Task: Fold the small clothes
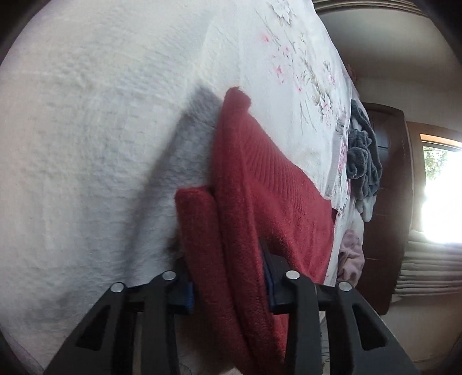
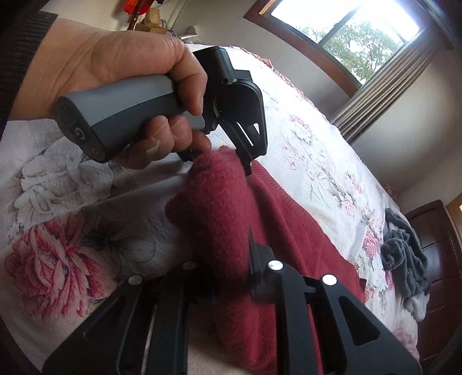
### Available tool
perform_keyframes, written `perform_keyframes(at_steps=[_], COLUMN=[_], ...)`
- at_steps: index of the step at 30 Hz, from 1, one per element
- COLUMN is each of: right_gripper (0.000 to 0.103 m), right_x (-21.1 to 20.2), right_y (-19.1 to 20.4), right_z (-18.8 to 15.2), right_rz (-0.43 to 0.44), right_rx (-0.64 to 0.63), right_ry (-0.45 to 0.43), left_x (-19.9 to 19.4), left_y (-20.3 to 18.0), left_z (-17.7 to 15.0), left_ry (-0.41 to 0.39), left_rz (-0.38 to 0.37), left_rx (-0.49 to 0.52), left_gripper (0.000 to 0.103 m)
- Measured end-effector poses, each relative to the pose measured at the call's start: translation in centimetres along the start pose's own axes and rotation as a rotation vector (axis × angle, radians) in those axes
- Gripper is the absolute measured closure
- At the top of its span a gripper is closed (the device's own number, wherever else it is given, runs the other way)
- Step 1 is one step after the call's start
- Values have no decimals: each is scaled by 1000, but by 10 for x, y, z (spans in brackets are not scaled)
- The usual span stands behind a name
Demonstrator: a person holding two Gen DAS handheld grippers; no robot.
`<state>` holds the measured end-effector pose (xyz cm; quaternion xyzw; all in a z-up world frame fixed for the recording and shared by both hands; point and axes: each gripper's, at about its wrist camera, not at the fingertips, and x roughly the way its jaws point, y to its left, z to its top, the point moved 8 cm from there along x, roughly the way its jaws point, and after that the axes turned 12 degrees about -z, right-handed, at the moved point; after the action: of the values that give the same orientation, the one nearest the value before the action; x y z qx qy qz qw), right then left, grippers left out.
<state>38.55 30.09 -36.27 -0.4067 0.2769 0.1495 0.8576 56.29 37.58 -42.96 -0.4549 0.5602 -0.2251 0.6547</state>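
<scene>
A dark red knitted garment (image 1: 260, 184) lies on the floral bedspread (image 1: 294, 57), its near edge lifted. My left gripper (image 1: 228, 277) is shut on a fold of that red knit, which bulges out between the black fingers. In the right wrist view the same red garment (image 2: 291, 230) runs across the bed, and my right gripper (image 2: 228, 277) is shut on another part of its raised edge. The left gripper (image 2: 225, 157), held by a person's hand (image 2: 124, 63), pinches the far end of the lifted red edge.
A crumpled dark grey cloth (image 2: 404, 256) lies further along the bed, also seen as the grey cloth (image 1: 363, 155), with a pale pink piece (image 1: 350, 253) near it. Dark wooden furniture (image 2: 433, 239) stands beyond the bed. A window (image 2: 343, 26) with a curtain sits above.
</scene>
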Motion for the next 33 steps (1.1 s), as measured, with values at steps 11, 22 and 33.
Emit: perform_keyframes(at_steps=[11,22,33], right_gripper=[89,90,91], right_x=[-18,-40,-49], right_y=[-25,-79,-153], right_z=[3,-9,-49], right_rz=[17,66,148], right_rx=[94,251,510], right_ry=[9,45,102], left_x=[-20,-7,40], left_y=[-60,-156,-234], left_z=[-2,-15,-36], left_ry=[-22,-11,-8], left_rz=[103,256,393], left_rx=[111,251,336], left_gripper=[87,87,87])
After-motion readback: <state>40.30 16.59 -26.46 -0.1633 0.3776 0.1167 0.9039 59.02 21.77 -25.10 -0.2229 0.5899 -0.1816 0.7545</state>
